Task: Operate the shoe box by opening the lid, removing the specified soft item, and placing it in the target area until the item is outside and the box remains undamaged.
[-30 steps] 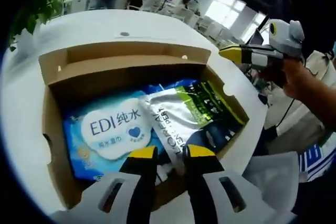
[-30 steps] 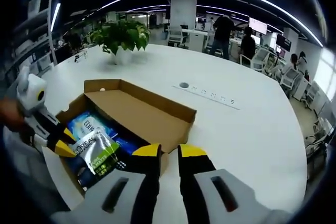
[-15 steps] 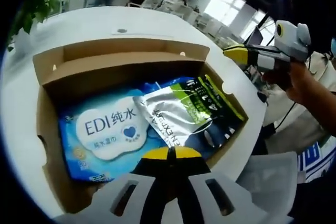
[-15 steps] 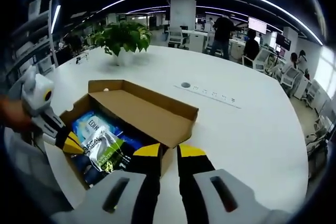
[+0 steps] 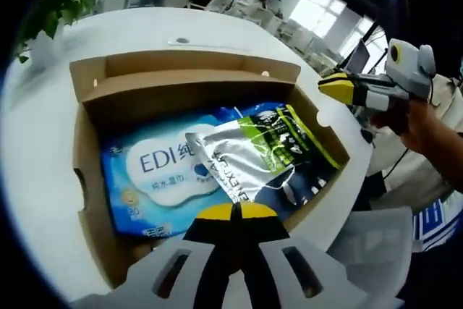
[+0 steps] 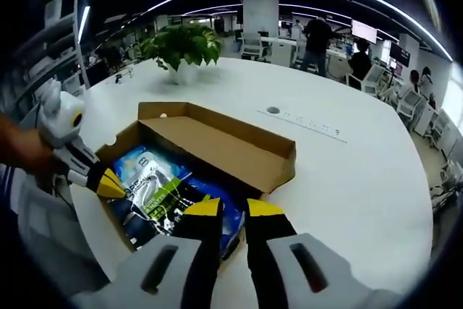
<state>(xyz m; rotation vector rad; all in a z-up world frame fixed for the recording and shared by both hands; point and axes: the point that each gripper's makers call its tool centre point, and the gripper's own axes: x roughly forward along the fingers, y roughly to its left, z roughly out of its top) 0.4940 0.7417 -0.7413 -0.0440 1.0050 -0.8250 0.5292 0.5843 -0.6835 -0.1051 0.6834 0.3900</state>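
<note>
Box (image 5: pixel 94 99), lid open, sits on a white table (image 6: pixel 362 179) in an office; left gripper (image 5: pixel 233 211) pinches the silver pouch (image 5: pixel 253 153), right gripper (image 6: pixel 226 208) gapes.

Brown cardboard box (image 5: pixel 87 150), blue and white wipes pack (image 5: pixel 155 179), silver, green and black pouch (image 5: pixel 257 153), yellow-tipped black grippers, white table (image 6: pixel 347 179)

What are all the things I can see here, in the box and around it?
shoe box: one, brown cardboard, open, on the table
wipes pack: one, blue with a white label, flat inside the box
foil pouch: one, silver and green, lying over the wipes pack
table: one, white, round
potted plant: one, green, far side of the table
left gripper: yellow-tipped, shut on the foil pouch's corner
right gripper: yellow-tipped, open, above the box's near edge
</note>
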